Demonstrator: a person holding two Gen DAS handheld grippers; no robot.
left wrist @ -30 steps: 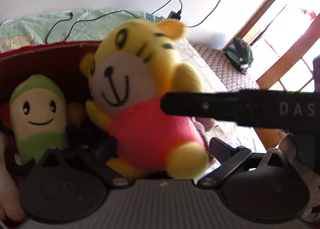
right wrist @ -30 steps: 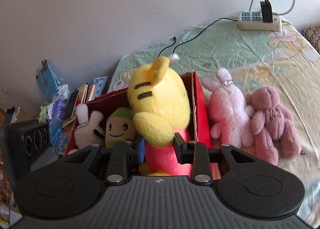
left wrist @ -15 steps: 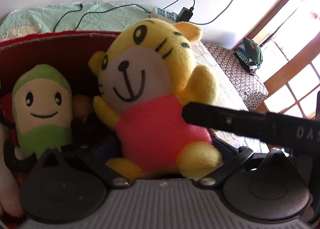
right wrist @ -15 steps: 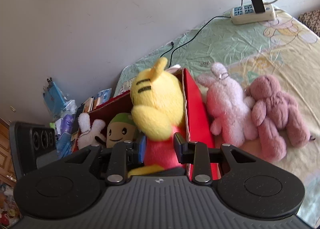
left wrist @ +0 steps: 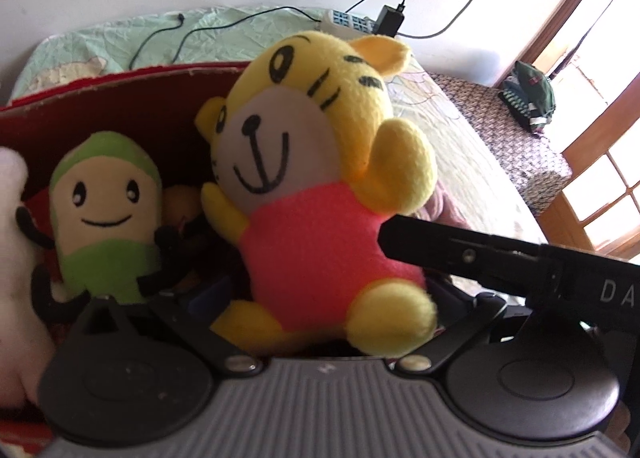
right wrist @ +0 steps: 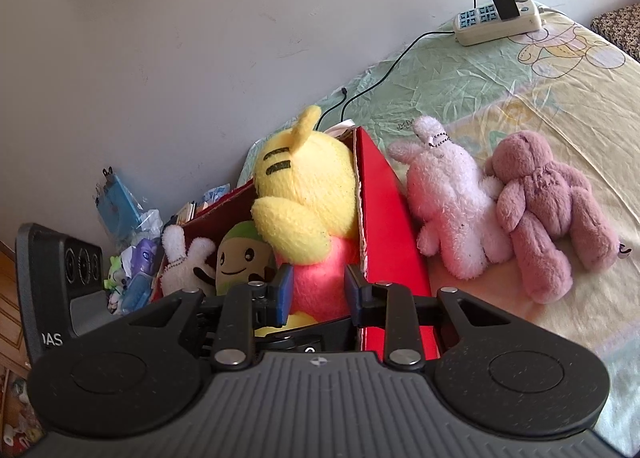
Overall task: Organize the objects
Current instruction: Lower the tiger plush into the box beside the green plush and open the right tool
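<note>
A yellow tiger plush [left wrist: 320, 242] in a pink shirt sits upright at the right end of the red box [left wrist: 100, 106]. My right gripper [right wrist: 318, 290] is shut on the tiger plush [right wrist: 308, 186] from behind, with its blue pads pressing the pink body. One of its black fingers [left wrist: 480, 254] crosses the left wrist view. My left gripper [left wrist: 324, 310] faces the tiger's front, its linkage spread wide and open; the plush hides its fingertips. A green smiling plush [left wrist: 108, 210] and a white plush [right wrist: 184, 258] also stand in the red box [right wrist: 384, 226].
A pale pink rabbit [right wrist: 452, 210] and a mauve bear [right wrist: 552, 210] lie on the bedsheet right of the box. A power strip [right wrist: 496, 18] with cables sits by the wall. Packets and small toys [right wrist: 128, 258] are piled left of the box. A patterned cushion [left wrist: 520, 146] lies near the window.
The tiger plush has sunk lower at the box's right end, still held by my right gripper. The left wrist view has drawn back and tilted up a little.
</note>
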